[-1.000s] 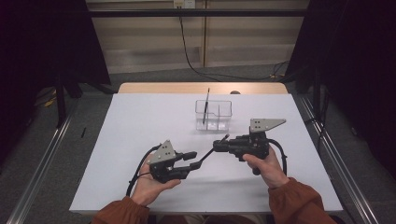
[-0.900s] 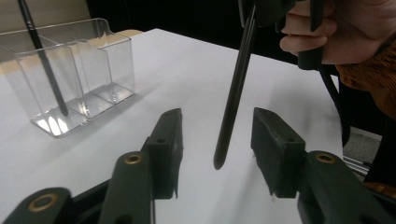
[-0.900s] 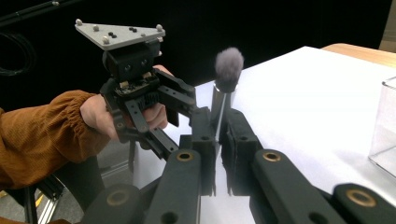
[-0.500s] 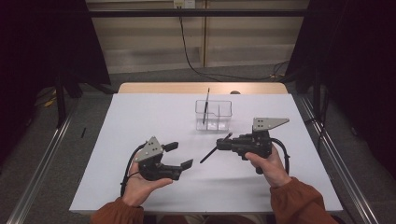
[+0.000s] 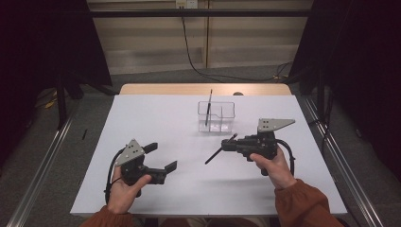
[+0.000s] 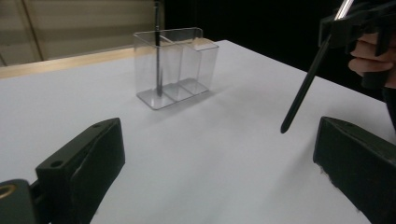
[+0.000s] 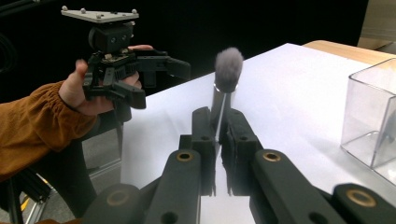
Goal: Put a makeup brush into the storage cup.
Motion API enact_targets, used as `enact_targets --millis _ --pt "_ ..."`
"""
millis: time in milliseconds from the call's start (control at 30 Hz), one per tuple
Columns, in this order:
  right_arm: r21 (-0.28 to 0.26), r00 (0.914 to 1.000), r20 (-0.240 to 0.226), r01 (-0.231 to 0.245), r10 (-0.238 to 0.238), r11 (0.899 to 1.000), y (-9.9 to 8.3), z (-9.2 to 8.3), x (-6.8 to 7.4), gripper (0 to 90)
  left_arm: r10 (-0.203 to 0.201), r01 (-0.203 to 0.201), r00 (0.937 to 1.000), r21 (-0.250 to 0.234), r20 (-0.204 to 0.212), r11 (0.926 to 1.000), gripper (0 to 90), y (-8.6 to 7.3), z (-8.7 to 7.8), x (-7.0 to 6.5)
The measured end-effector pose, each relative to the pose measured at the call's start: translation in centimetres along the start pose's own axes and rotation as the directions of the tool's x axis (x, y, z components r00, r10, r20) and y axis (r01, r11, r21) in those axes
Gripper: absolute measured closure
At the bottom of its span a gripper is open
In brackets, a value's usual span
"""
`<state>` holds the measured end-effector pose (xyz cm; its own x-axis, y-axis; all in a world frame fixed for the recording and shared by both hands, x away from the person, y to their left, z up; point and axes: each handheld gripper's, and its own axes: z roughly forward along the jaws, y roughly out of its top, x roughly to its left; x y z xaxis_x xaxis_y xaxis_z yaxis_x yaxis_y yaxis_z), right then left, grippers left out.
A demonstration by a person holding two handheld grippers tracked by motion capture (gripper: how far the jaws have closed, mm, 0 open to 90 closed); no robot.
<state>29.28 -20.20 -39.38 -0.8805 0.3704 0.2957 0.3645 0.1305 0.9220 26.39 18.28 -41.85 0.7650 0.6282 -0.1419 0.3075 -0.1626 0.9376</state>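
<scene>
Right gripper pinching brush over open table; left gripper just spread wide, empty, near front edge.

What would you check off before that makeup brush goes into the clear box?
1. Right tongs clamped on the brush: ok.
2. Left tongs let go, jaws just opened, nothing between them: ok.
3. Clear organizer upright on the table: ok.
4. A compartment free beside the black stick already standing inside: ok.
5. Brush upright for dropping in: not ok, tilted.
6. Handle end or bristles lead in: cannot tell.
</scene>
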Motion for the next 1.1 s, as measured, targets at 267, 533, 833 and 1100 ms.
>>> enact_targets --millis 267,533,833,1100 --pt "-0.002 0.9996 0.027 -0.001 0.001 1.0 0.1 -0.6 -0.3 84.0 0.002 -0.007 0.9971 -0.06 -0.076 0.9982 2.1 -0.7 -2.4 0.6" --pt "0.0 0.9979 0.064 0.007 -0.007 1.0 0.3 -1.2 -0.6 83.9 0.008 -0.017 0.9885 -0.061 -0.151 0.998 2.0 -1.9 -4.5 1.7" --pt "0.013 0.9928 0.119 0.017 -0.019 1.0 1.1 -1.6 -1.5 83.9 -0.031 0.017 0.9847 -0.08 -0.172 0.9967 2.5 -2.6 -5.2 1.9" --pt "0.019 0.9865 0.158 0.04 -0.043 0.999 2.6 -1.8 -2.4 83.9 -0.003 -0.011 0.983 -0.077 -0.184 0.997 2.4 -2.9 -5.6 1.8"
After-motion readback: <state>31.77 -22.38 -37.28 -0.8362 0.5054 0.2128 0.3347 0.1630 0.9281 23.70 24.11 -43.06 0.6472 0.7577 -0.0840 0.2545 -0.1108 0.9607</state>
